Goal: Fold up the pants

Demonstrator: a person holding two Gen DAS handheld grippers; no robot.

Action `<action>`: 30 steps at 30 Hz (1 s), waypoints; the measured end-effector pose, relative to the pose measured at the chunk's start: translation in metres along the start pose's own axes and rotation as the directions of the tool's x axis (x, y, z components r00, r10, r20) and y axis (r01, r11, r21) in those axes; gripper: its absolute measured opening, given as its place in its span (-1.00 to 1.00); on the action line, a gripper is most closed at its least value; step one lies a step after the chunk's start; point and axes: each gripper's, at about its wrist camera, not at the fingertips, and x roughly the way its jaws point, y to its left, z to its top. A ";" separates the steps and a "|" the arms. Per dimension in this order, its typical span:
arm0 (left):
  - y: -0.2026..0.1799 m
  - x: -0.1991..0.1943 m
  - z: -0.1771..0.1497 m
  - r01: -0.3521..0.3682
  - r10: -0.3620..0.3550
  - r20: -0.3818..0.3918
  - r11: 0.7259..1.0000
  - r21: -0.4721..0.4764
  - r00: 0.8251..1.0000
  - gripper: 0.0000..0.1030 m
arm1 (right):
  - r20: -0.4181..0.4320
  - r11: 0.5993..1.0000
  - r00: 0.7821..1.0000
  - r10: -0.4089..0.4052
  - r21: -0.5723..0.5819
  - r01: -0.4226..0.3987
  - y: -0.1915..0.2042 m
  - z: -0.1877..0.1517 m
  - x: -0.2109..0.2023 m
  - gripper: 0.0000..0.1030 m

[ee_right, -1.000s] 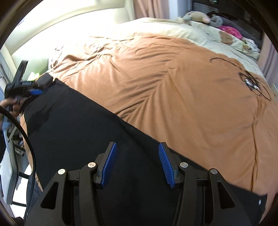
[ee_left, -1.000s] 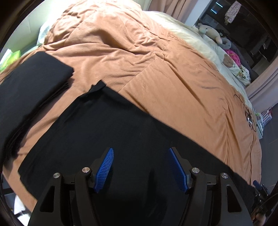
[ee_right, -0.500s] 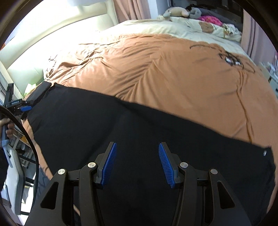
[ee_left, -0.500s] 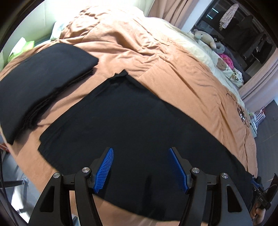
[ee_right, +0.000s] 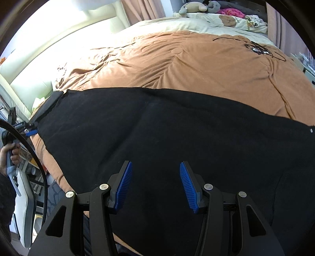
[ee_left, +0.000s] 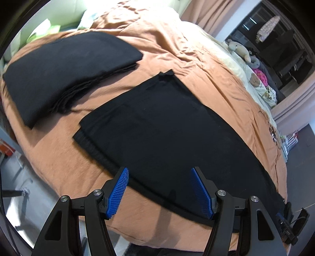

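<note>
— while both tools hang over the bed, what's nearest to each lens?

— the left gripper (ee_left: 159, 190) has its blue pads (ee_left: 118, 192) spread wide with nothing between them, released. it hovers over the near edge of the black pants (ee_left: 167, 134). the right gripper (ee_right: 155, 187) is the same: pads apart, empty, above the dark cloth.

— and where do the pants lie?

— flat and long across the near side of the orange-brown blanket (ee_left: 206, 65), running along the bed's edge. in the right wrist view the pants (ee_right: 167, 134) fill the whole lower half, with a small pale tag near the right end. in that same view the left gripper shows small at the far left by the pants' end, held in the person's hand (ee_right: 8, 155).

— anything beside them?

— further left in the left wrist view sits a stack of folded black clothes (ee_left: 65, 69), apart from the pants, with blanket showing between.

— and beyond?

— a cream sheet (ee_right: 187, 24) past the blanket, then stuffed toys (ee_right: 194, 6) by the curtains at the far end. a dark embroidered figure (ee_right: 258, 48) marks the blanket's far right part.
</note>
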 end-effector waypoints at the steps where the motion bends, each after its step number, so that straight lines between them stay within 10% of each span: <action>1: 0.004 0.000 -0.001 0.004 -0.004 -0.001 1.000 -0.009 1.000 0.30 | 0.001 1.000 1.000 0.000 0.004 0.000 0.002 -0.002 0.000 -0.06; 27: 0.074 0.026 0.030 0.138 -0.126 0.058 0.949 -0.285 0.990 -0.16 | -0.056 0.998 0.998 0.029 0.054 -0.027 0.032 -0.012 0.033 -0.06; 30: 0.073 0.030 0.033 0.112 -0.100 0.055 0.952 -0.286 0.993 -0.75 | -0.060 0.998 0.998 0.023 0.056 -0.020 0.034 -0.012 0.035 -0.06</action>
